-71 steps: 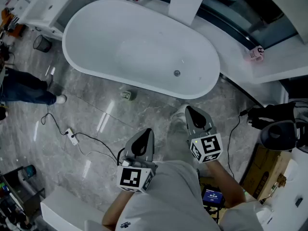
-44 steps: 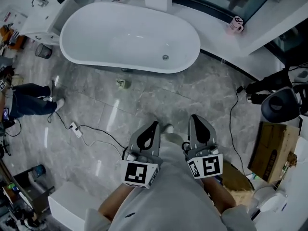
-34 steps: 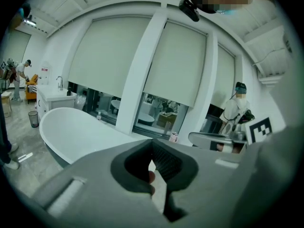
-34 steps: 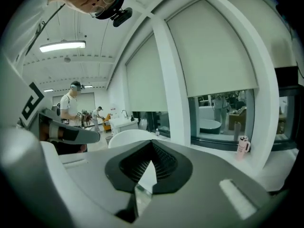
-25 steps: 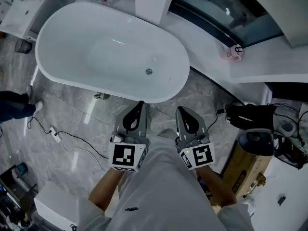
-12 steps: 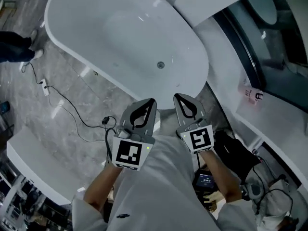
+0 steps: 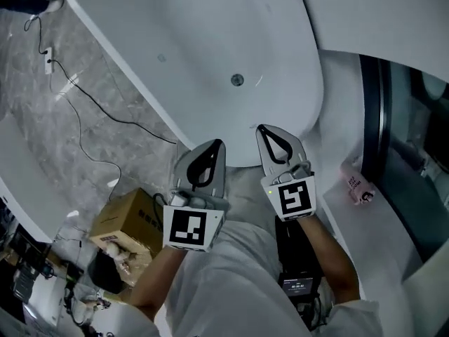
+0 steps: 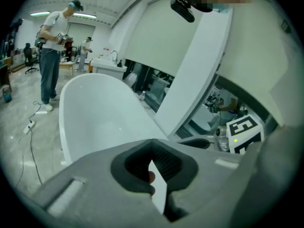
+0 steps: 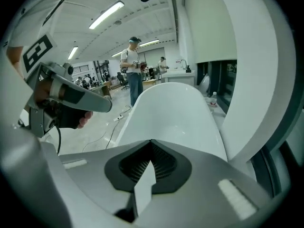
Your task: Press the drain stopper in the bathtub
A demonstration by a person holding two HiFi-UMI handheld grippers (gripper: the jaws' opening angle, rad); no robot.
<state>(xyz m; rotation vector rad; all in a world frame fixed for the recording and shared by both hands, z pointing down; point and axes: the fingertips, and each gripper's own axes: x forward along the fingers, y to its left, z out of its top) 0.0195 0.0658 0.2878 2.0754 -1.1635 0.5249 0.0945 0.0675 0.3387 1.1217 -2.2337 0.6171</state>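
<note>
The white oval bathtub (image 7: 210,41) fills the top of the head view. Its small round metal drain stopper (image 7: 237,80) sits on the tub floor near the end closest to me. Both grippers hang side by side just short of the tub's near rim. My left gripper (image 7: 218,144) is shut with nothing between its jaws, and my right gripper (image 7: 262,128) is shut and empty too. The stopper lies a little beyond the right gripper's tip, apart from it. The left gripper view shows the tub (image 8: 95,113) ahead, as does the right gripper view, tub (image 9: 175,108); the stopper is hidden in both.
A cardboard box (image 7: 130,223) stands on the grey marble floor at lower left, with a black cable (image 7: 91,107) trailing across the floor. A pink bottle (image 7: 356,184) lies on the white ledge at right. A person (image 9: 133,65) stands beyond the tub's far end.
The head view has swung round and come closer to the tub. Both grippers now reach its near rim, and the stopper lies nearer to them. Both stayed shut.
</note>
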